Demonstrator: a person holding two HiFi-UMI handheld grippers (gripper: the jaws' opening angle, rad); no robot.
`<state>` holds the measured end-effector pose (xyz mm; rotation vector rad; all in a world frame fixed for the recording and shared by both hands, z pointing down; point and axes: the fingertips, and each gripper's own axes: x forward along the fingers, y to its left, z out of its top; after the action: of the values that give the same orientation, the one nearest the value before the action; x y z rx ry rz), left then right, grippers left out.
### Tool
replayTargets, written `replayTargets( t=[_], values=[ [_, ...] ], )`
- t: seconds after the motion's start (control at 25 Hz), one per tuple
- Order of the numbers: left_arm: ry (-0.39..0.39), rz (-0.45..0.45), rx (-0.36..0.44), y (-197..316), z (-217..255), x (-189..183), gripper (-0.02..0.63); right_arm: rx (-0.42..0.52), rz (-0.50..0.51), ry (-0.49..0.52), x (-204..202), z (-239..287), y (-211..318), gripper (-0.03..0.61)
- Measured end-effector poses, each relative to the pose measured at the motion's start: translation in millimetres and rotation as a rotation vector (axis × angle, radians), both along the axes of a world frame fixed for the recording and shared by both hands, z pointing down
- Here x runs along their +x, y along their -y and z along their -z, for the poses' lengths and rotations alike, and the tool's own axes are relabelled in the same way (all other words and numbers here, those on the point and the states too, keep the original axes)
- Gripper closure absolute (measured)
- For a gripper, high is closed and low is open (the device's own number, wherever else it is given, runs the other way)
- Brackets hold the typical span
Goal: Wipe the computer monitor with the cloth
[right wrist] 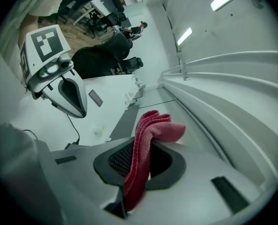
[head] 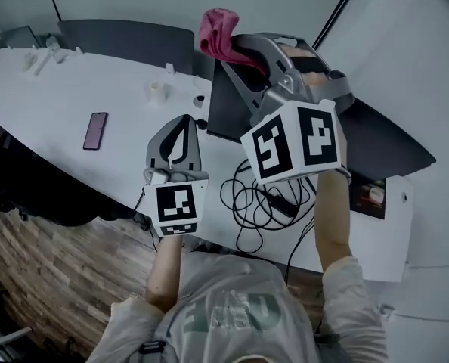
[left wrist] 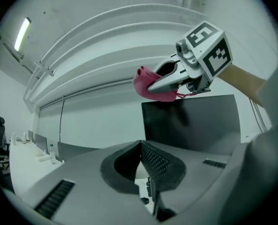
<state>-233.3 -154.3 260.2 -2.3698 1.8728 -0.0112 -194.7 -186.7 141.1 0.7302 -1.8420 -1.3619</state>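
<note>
Right gripper [head: 236, 51], pinching the pink cloth [head: 217, 29], hangs above the monitor [left wrist: 195, 125], likely about to lower and press it onto the screen below; left gripper [left wrist: 141, 146] pressed together, empty.

cloth [head: 218, 30]: pinkish red, knitted texture seen up close
monitor [left wrist: 195, 125]: screen shown flat black
counter [head: 81, 97]: white all over
left gripper [head: 181, 121]: grey shell, cube marked with black-and-white squares
right gripper [head: 238, 50]: same grey, cube patterned black on white too
phone [head: 95, 131]: dark, tinted reddish
cables [head: 258, 206]: black
floor [head: 66, 278]: brown wood, laid in planks
shirt [head: 232, 308]: grey, pale lettering printed on it
</note>
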Motion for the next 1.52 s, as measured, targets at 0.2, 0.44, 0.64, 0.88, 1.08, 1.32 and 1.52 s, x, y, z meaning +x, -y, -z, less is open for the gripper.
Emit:
replayTargets(
  t=[0.2, 0.44, 0.64, 0.88, 1.08, 1.32, 1.52],
  values=[
    [-0.019, -0.035, 0.022, 2, 7, 8, 0.609, -0.088, -0.044, -0.134, 5, -14, 18, 0.522],
    [-0.024, -0.059, 0.034, 5, 13, 13, 0.609, -0.104, -0.089, -0.213, 9, -17, 30, 0.523],
    [-0.022, -0.083, 0.051, 5, 22, 21, 0.609, -0.126, -0.085, -0.196, 13, -19, 30, 0.523],
    [-0.036, -0.147, 0.100, 2, 42, 47, 0.609, -0.152, -0.130, -0.202, 46, -16, 25, 0.523],
    [-0.058, -0.236, 0.118, 2, 56, 86, 0.609, -0.135, -0.190, -0.242, 88, -17, 14, 0.523],
    [-0.058, -0.407, 0.125, -2, 67, 160, 0.609, -0.143, -0.299, -0.253, 156, -14, -1, 0.523],
    [-0.053, -0.540, 0.131, -7, 70, 223, 0.609, -0.147, -0.394, -0.246, 218, -15, -12, 0.523]
  ],
)
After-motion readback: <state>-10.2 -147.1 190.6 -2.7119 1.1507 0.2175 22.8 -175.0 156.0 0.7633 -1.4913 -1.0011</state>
